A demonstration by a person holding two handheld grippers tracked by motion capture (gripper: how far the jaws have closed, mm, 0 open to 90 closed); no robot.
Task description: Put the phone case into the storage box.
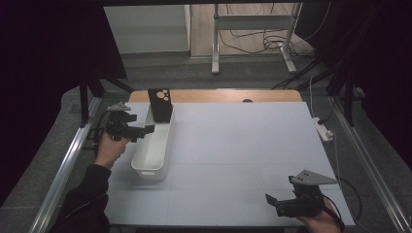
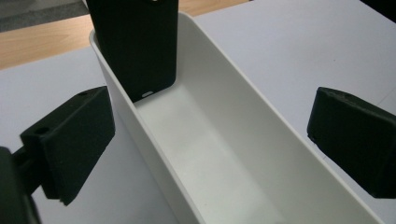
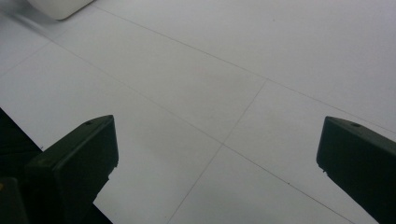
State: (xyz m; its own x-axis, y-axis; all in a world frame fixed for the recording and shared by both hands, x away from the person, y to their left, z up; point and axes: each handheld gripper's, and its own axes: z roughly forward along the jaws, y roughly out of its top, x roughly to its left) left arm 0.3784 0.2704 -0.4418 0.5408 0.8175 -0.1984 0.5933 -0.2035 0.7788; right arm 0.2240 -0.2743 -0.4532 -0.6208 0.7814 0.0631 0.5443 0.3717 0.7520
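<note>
Plainly, the left tool (image 1: 145, 130) stands with its jaws spread wide and nothing between the pads; in the left gripper view they straddle the near wall of the white bin (image 2: 261, 135) without touching it. The black phone case (image 2: 133, 46) leans upright at the far end of that bin, its lower edge down on the bin floor and its back against the end wall, its upper part sticking above the rim in the high view (image 1: 160, 104).

The step in hand looks like letting go and clearing away after setting the case in the bin. To do it well, I would draw the tool straight back and a little up along its own line, keeping both pads off the bin wall, since a nudge on the rim could slide the light bin or tip the leaning case flat. Only once the pads are past the rim should the hand swing aside.

The left hand (image 1: 109, 148) holds its tool roughly level, pointing across the table (image 1: 233, 145) toward the bin from the left edge, forearm coming in from the lower left. The right tool (image 1: 273, 201) rests low near the front right corner of the table, jaws likewise apart and empty, pointing left over bare table, well apart from the bin.
</note>
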